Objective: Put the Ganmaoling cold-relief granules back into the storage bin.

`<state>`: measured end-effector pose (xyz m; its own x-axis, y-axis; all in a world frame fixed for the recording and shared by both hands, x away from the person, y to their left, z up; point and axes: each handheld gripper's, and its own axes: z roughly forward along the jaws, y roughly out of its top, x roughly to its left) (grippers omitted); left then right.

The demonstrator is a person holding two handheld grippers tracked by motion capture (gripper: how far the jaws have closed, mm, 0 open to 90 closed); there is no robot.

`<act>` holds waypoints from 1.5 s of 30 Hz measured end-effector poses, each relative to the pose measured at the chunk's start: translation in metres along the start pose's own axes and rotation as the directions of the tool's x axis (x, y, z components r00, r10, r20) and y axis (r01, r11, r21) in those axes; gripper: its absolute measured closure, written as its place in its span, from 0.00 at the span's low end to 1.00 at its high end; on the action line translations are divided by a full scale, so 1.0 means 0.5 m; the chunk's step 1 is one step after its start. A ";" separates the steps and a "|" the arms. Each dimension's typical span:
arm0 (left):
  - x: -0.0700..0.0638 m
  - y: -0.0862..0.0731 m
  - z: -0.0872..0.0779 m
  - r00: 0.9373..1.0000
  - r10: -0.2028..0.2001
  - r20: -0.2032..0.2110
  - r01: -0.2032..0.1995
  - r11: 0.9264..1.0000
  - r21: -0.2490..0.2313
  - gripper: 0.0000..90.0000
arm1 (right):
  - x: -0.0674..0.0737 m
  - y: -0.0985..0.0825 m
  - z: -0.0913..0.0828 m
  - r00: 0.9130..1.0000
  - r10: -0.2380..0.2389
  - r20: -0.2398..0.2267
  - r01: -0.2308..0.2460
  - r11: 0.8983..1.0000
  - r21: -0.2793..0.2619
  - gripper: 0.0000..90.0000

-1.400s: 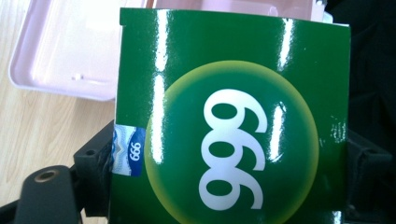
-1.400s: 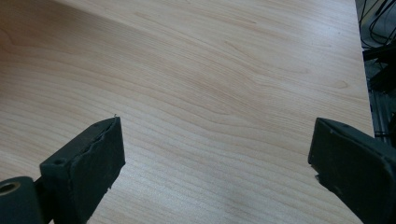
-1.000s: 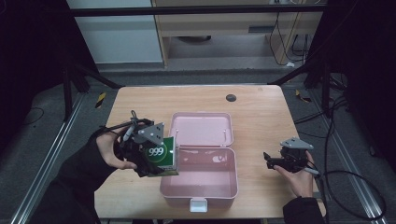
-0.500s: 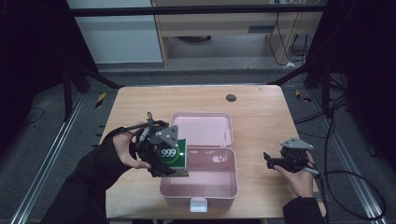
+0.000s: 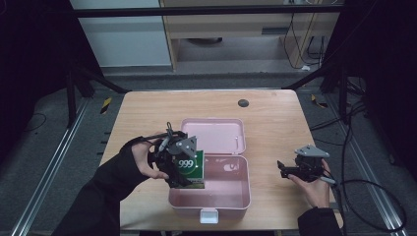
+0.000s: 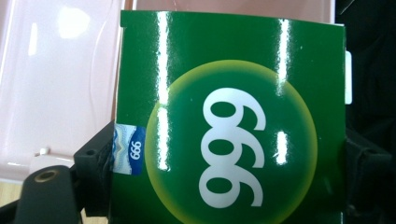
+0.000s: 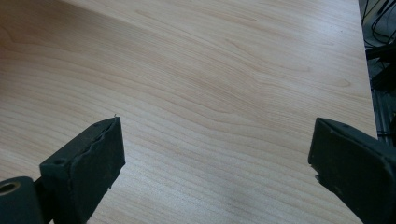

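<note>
A green box [image 5: 191,169] printed with "999" in a yellow circle hangs over the left rim of an open pink case [image 5: 223,194]. My left gripper [image 5: 182,172] is shut on the box, its jaws pressing both side edges. In the left gripper view the green box [image 6: 229,126] is close up, with the pink case [image 6: 56,84] behind it. At the right of the table my right gripper [image 5: 285,169] hovers low, open and holding nothing. The right gripper view looks down between its two spread fingers [image 7: 88,163] at bare wood.
The case's lid [image 5: 214,135] lies flat open toward the back, and a white latch [image 5: 208,215] sits at its front edge. A small dark round disc [image 5: 243,103] lies on the wooden table [image 5: 147,113] at the back. Cables trail off the right side.
My left gripper has carried the green box to the right, from beside the case to over its left rim. The right gripper has stayed where it was.
</note>
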<state>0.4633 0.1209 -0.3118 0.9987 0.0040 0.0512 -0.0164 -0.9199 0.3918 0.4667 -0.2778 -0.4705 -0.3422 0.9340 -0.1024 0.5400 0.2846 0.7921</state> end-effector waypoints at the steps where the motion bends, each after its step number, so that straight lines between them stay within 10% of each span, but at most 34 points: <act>1: 0.000 0.000 0.000 1.000 0.000 0.000 0.000 1.000 0.000 0.16 | 0.000 0.000 0.000 1.000 0.000 0.000 0.000 1.000 0.000 0.04; 45: -0.001 -0.054 0.132 0.998 -0.031 0.047 0.028 0.997 0.068 0.13 | 0.001 -0.002 0.004 1.000 -0.008 0.000 0.008 1.000 0.007 0.03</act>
<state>0.4663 0.1197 -0.3829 0.9999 0.0139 -0.0043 0.0146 -0.9441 0.3293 0.4675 -0.2769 -0.4724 -0.3467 0.9317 -0.1083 0.5424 0.2933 0.7872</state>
